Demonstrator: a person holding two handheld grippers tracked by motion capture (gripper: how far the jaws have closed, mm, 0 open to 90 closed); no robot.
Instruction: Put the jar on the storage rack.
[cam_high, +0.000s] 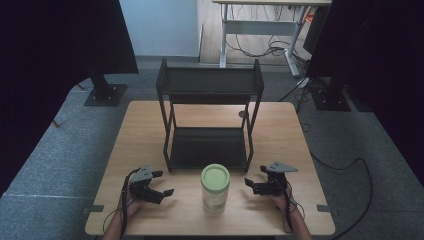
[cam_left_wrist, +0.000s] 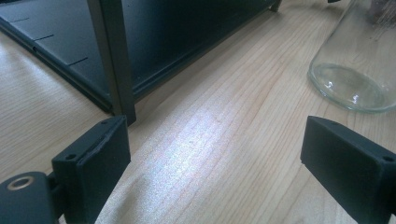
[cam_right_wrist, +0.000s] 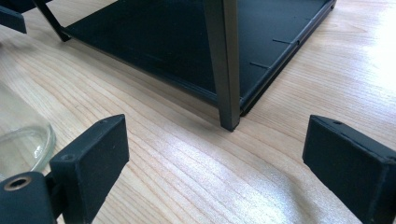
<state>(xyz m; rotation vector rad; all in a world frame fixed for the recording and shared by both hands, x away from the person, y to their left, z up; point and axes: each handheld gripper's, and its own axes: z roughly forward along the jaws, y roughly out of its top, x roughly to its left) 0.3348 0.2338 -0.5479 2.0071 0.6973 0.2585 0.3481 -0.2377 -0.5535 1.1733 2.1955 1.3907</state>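
The glass jar (cam_high: 215, 188) with its green lid is stood upright on the table (cam_high: 285, 150) before the black shelf rack (cam_high: 209, 120), between the left tongs (cam_high: 161, 185) and right tongs (cam_high: 251, 184); both are held wide, empty, flanking it, presumably for a two-sided grasp.

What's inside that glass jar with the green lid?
The glass jar looks empty: the left gripper view shows bare wood through its clear base. The green lid hides the very top from above, so that part I can't check.

Dim, soft high view with dark upper corners; both gripper views are brighter, with pale glare on the table (cam_left_wrist: 205, 154) at centre (near jaws slightly blurred).
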